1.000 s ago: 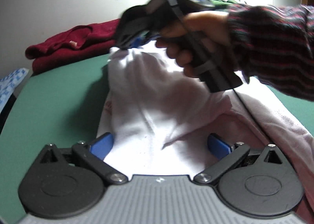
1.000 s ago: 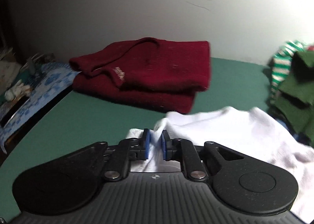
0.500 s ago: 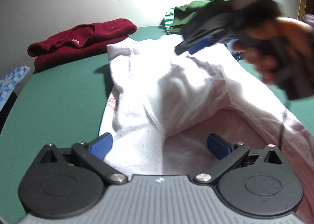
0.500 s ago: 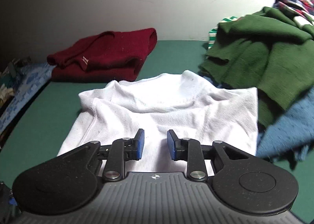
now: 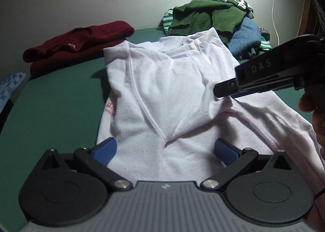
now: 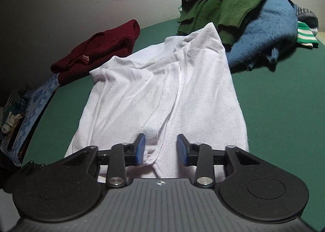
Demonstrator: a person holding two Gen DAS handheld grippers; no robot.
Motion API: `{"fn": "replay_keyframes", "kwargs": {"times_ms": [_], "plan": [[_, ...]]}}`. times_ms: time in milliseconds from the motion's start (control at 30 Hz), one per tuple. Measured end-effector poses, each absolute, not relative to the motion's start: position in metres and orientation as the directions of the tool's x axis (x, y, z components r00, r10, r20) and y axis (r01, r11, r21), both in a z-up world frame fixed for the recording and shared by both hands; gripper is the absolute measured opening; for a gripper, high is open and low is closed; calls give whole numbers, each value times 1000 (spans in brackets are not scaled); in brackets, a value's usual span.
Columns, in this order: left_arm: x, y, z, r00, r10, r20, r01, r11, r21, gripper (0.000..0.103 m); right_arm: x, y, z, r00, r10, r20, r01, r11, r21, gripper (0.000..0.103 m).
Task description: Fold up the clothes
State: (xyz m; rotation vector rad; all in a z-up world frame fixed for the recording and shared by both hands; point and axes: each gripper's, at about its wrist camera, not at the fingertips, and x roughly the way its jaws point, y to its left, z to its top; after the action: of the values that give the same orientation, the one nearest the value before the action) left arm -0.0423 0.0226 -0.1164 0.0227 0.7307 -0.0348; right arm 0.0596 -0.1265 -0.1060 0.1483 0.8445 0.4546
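Blue pads mark both tools. The left tool (image 5: 165, 150) stands wide open low over the near part of a white T-shirt (image 5: 162, 94), one pad by the shirt's left edge, the other over the cloth further right; nothing is held between them. The right tool (image 6: 160, 148) is also open, its pads parted over a raised ridge of the same shirt, with the left pad close against a fold, though whether it touches cannot be told. In the left wrist view the right tool (image 5: 229, 90) comes in from the right side, its tip just above the shirt's right part, and the person's hand (image 5: 313, 114) shows at the frame edge around the handle. The T-shirt lies partly folded on the green bench (image 6: 284, 94), its sides turned inward, seams running lengthwise, with a bit of red print (image 5: 110, 109) near its left edge. Beyond the shirt on the left, a folded maroon sweater (image 6: 101, 51) rests by the wall. At the far right is a heap of unfolded clothes, a dark green garment (image 6: 227, 2) on top of a blue one (image 6: 264, 35), with green-and-white striped cloth (image 6: 306, 37) poking out; the shirt's far corner touches this heap. A blue patterned cloth (image 6: 34, 98) hangs past the bench's left edge.
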Motion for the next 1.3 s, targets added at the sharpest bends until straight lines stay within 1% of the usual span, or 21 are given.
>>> {"fn": "replay_keyframes", "kwargs": {"times_ms": [33, 133, 200, 233, 300, 333, 367, 400, 467, 500, 533, 567, 667, 767, 933, 967, 1100, 1133, 1167, 1233, 1300], "plan": [[-42, 23, -116, 744, -24, -667, 40, 999, 8, 102, 58, -126, -102, 591, 439, -677, -330, 897, 294, 0], [-43, 23, -116, 745, -26, -667, 41, 999, 8, 102, 53, -135, -84, 640, 454, -620, -329, 891, 313, 0], [-43, 22, -116, 745, -26, -666, 42, 999, 8, 102, 54, -140, -78, 647, 453, -613, -328, 892, 312, 0], [-43, 22, -116, 746, -27, -666, 43, 999, 7, 102, 54, -141, -77, 643, 453, -618, -324, 892, 316, 3], [-44, 22, -116, 746, -29, -665, 44, 999, 6, 102, 55, -142, -83, 615, 455, -644, -308, 890, 336, 18], [-44, 22, -116, 746, -30, -665, 45, 999, 6, 102, 53, -141, -86, 601, 460, -654, -306, 888, 344, 32], [-44, 22, -115, 746, -30, -665, 45, 999, 5, 102, 50, -138, -90, 587, 469, -660, -311, 883, 350, 39], [-44, 22, -115, 746, -30, -665, 46, 999, 6, 102, 47, -135, -94, 574, 480, -664, -317, 877, 361, 40], [-43, 21, -115, 746, -30, -666, 49, 999, 9, 102, 44, -128, -100, 551, 502, -667, -320, 865, 387, 39], [-43, 21, -115, 745, -31, -666, 49, 999, 9, 102, 43, -125, -103, 545, 502, -672, -321, 865, 386, 34], [-43, 21, -115, 745, -31, -666, 50, 999, 9, 102, 44, -121, -105, 544, 488, -683, -321, 872, 368, 13], [-43, 21, -115, 745, -31, -666, 50, 999, 9, 102, 44, -119, -105, 550, 470, -690, -317, 882, 347, 2], [-43, 22, -115, 745, -34, -666, 53, 999, 9, 102, 40, -129, -89, 591, 490, -640, -324, 871, 369, 2], [-43, 21, -115, 745, -47, -665, 70, 997, 9, 102, 36, -139, -71, 631, 484, -606, -340, 875, 345, 0], [-43, 20, -115, 746, -58, -664, 81, 997, 3, 102, 42, -134, -84, 625, 326, -709, -319, 936, 150, 0], [-43, 20, -115, 746, -60, -663, 82, 997, 2, 102, 44, -133, -84, 623, 324, -712, -322, 936, 144, 1], [-43, 17, -115, 745, -61, -664, 95, 995, 15, 102, 62, -110, -57, 643, 437, -629, -422, 888, 184, 15], [-43, 16, -115, 745, -60, -665, 95, 995, 18, 102, 71, -94, -49, 632, 471, -616, -468, 865, 182, 25], [-43, 16, -115, 744, -59, -665, 94, 995, 17, 102, 79, -77, -42, 618, 505, -602, -512, 840, 179, 31], [-43, 16, -115, 744, -55, -666, 88, 996, 16, 102, 95, -44, -42, 592, 530, -607, -572, 807, 148, 37], [-44, 16, -115, 744, -46, -667, 78, 997, 18, 102, 111, -10, -49, 566, 538, -625, -620, 777, 108, 39]]}}
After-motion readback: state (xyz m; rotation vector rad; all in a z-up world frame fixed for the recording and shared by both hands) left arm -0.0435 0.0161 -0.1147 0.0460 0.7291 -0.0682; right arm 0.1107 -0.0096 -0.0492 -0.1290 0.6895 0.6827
